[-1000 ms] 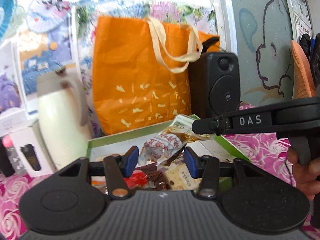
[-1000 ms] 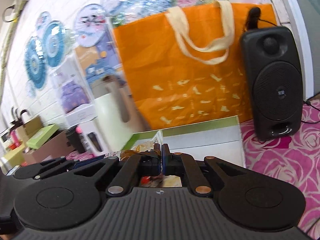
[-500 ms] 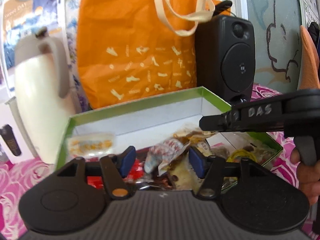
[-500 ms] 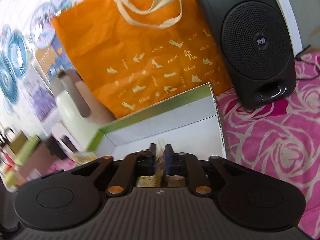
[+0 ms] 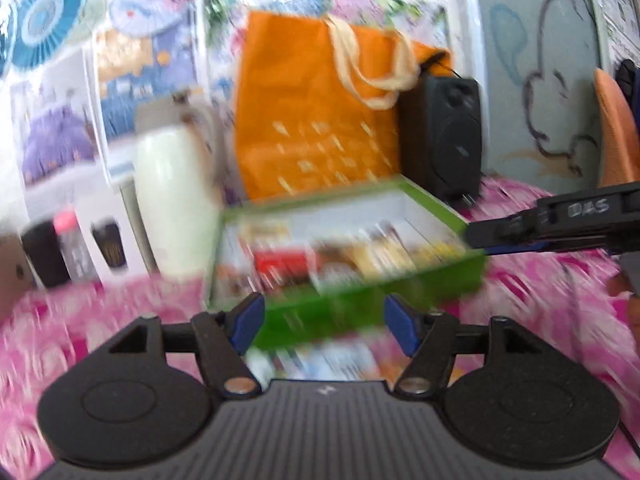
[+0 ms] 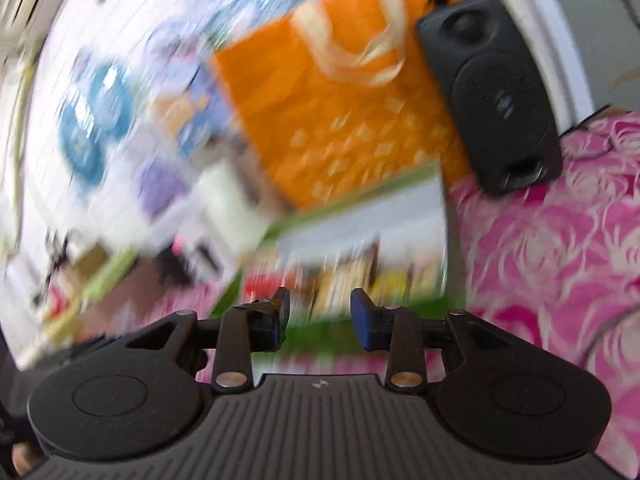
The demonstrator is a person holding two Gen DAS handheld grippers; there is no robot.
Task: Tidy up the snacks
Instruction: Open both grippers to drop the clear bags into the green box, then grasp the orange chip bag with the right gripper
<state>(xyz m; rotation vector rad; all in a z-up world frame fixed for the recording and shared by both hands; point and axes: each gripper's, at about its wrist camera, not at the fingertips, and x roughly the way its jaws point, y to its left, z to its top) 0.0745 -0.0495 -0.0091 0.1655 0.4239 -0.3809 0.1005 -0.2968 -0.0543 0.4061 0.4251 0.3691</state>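
- Now both tools stand short of the green box (image 5: 372,304), which lies straight ahead of them and a little below, its near wall just beyond the fingertips.
- Left tool (image 5: 325,322): its jaws have just been opening and stand apart with nothing between them; the box's near wall shows through the gap.
- Right tool (image 6: 320,318): its jaws have also just been opening from a closed pinch, and they are apart and empty.
- Snacks (image 5: 344,252) lie loose inside the box in a row across its width, blurred; a red packet (image 6: 266,282) sits toward the left of the right tool's line.
- More packets (image 5: 320,356) appear to lie on the pink flowered surface (image 6: 560,264) just under the left tool, in front of the box; blur hides what they are.
- Seen from the left tool, the right one reaches in from the right, beside the box's right-hand corner, so it is nearer that end.
- Behind the box stand an orange bag (image 5: 320,120) and a black speaker (image 6: 492,92), to its left a pale jug (image 5: 172,200); open room lies on the near side and to the right.
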